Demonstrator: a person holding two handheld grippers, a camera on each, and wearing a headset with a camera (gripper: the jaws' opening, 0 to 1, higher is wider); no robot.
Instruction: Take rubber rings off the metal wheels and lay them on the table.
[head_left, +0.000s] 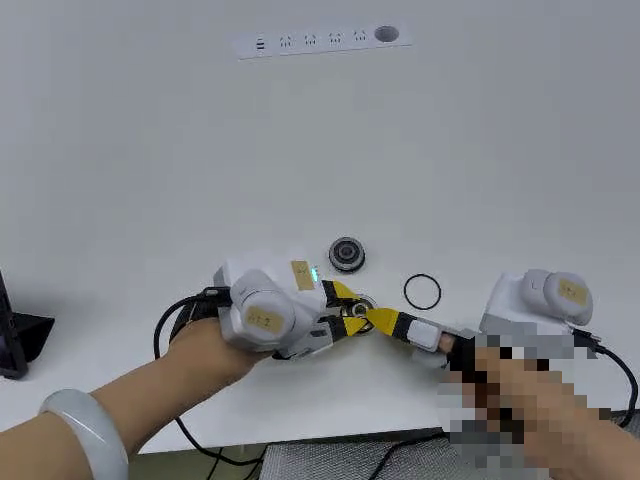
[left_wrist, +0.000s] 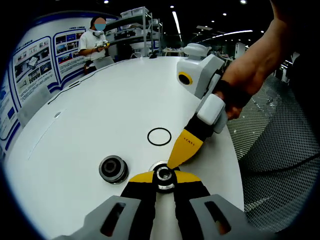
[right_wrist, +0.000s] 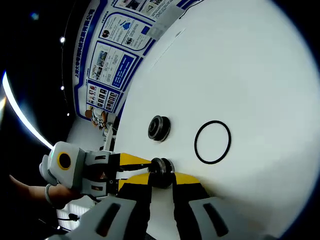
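Both tools are pinching the same wheel (left_wrist: 164, 175). Your left gripper (left_wrist: 164, 179) has its yellow tips pressed in on the wheel from either side. Your right gripper (right_wrist: 161, 179) is clamped on it as well, meeting the left nearly head-on. The wheel sits right at both sets of tips, just above the table (head_left: 300, 150). I cannot tell whether it is bare yet or still wears its rubber.

My worry is the double grip. If both sets of jaws are biting metal rather than rubber, pulling apart will peel nothing. The wheel may instead squirt out of the weaker pinch. The table's near edge lies just behind your left gripper, so a dropped wheel could roll off it.

If one tip is hooked under rubber, a fast pull could let the rubber snap free and fly. Draw it slowly.

Mind what lies past your tips. The second wheel (left_wrist: 113, 168) stands just beyond and left of the left gripper's tips. The ring (right_wrist: 212, 141) already laid down is beyond and right of the right gripper's tips. A jerk forward could knock either one.
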